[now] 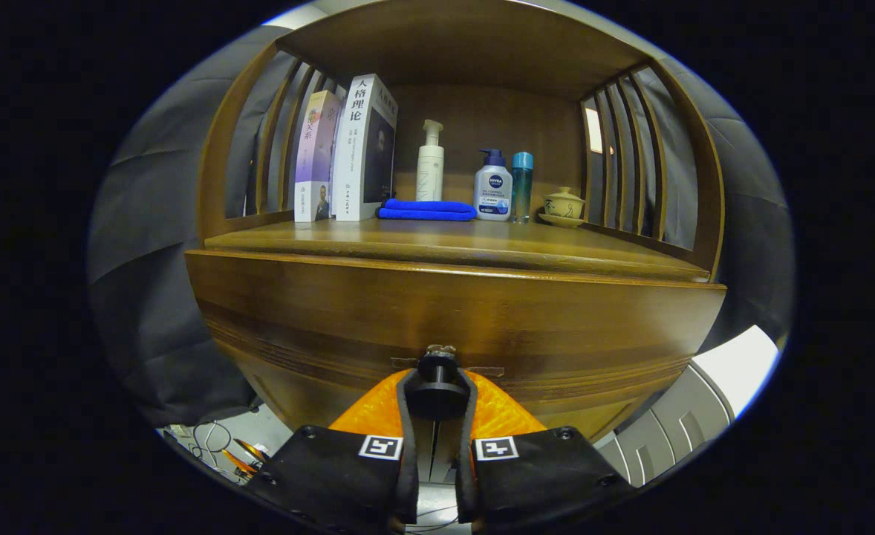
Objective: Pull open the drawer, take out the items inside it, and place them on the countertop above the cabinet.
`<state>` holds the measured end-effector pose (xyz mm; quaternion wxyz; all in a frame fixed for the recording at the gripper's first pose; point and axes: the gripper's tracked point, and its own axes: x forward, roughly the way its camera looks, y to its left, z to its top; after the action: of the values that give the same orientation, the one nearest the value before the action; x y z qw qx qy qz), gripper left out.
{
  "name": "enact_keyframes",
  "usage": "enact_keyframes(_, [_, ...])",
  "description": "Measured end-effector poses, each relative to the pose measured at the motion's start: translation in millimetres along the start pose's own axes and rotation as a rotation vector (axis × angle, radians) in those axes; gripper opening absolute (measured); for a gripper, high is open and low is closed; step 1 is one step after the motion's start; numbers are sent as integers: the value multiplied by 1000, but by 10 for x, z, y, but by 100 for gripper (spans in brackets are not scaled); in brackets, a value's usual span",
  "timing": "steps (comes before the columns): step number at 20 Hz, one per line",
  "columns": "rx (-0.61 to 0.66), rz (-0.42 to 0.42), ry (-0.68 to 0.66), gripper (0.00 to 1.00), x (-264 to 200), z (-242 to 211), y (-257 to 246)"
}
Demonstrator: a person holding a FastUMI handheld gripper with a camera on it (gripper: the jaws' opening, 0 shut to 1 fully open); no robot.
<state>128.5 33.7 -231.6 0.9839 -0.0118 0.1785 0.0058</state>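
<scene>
The drawer knob (pixel 437 368) is the one place to take hold — a small, dark, round peg standing proud of the drawer front (pixel 452 327), with a bit of metal fitting showing at its root. It looks hard and smooth, so it could slip out of a loose grip; a hold behind its wider head, followed by a straight pull, seems safest. The drawer itself is glossy brown wood, stiff, with fine grooves running across its lower part. It will likely slide with some weight and friction, more so if it is loaded; what lies inside cannot be seen, as the drawer is not yet open.

The gripper (pixel 437 390) has its two fingers drawn in close around the knob, one on each side, and both appear to press on it.

Above the drawer, at 12 o'clock from the knob, lies the counter (pixel 556 249) — a wooden top under a slatted shelf frame. At its back stand two books (pixel 345 152) around 11 o'clock, a folded blue cloth (pixel 426 210), a white pump bottle (pixel 430 163), a blue-capped pump bottle (pixel 493 186), a teal bottle (pixel 521 186) and, toward 1 o'clock, a small lidded cup (pixel 564 204). The counter's front strip is bare and looks the likeliest place for the items.
</scene>
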Motion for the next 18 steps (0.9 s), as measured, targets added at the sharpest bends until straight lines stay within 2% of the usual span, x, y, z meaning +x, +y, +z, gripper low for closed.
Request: enact_keyframes(18, [-24, 37, -7, 22, -880, -288, 13])
